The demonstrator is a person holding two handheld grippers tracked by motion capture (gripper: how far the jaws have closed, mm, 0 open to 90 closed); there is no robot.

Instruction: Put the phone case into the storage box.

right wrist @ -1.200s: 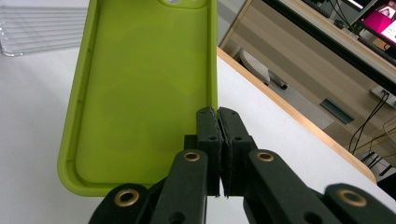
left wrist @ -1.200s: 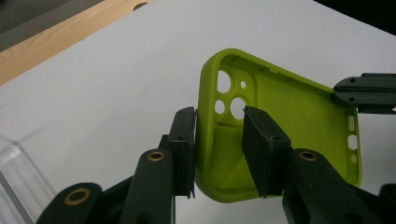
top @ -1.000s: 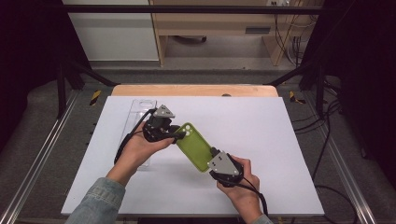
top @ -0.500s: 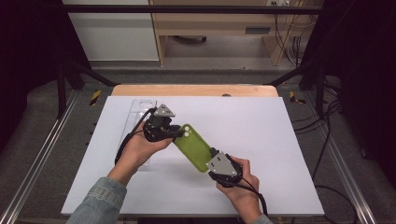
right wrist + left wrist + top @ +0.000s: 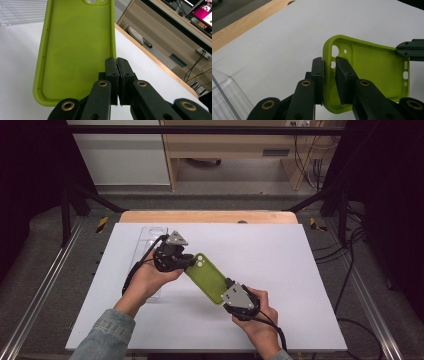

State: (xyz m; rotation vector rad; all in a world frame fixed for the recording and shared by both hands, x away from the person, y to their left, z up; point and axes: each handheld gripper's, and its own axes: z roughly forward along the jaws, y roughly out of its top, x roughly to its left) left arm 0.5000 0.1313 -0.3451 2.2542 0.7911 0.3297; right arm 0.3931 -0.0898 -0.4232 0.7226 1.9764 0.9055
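A lime-green phone case (image 5: 207, 277) is held above the white table (image 5: 310, 275) between both grippers, its hollow inside facing up. My left gripper (image 5: 189, 262) holds the camera-cutout end. In the left gripper view its jaws (image 5: 329, 65) straddle the case's (image 5: 374, 67) side wall, one outside and one inside. My right gripper (image 5: 227, 287) holds the opposite end. In the right gripper view, its jaws (image 5: 116, 61) are pressed together on the rim of the case (image 5: 75, 50).
A clear plastic tray (image 5: 147, 240) lies on the table's left part, under and behind the left hand; it also appears as ribbed plastic (image 5: 22, 12). A wooden strip (image 5: 210, 216) runs along the far edge. Cables trail from both grippers.
The case and the left gripper have drifted slightly to the left. Both holds are unchanged.
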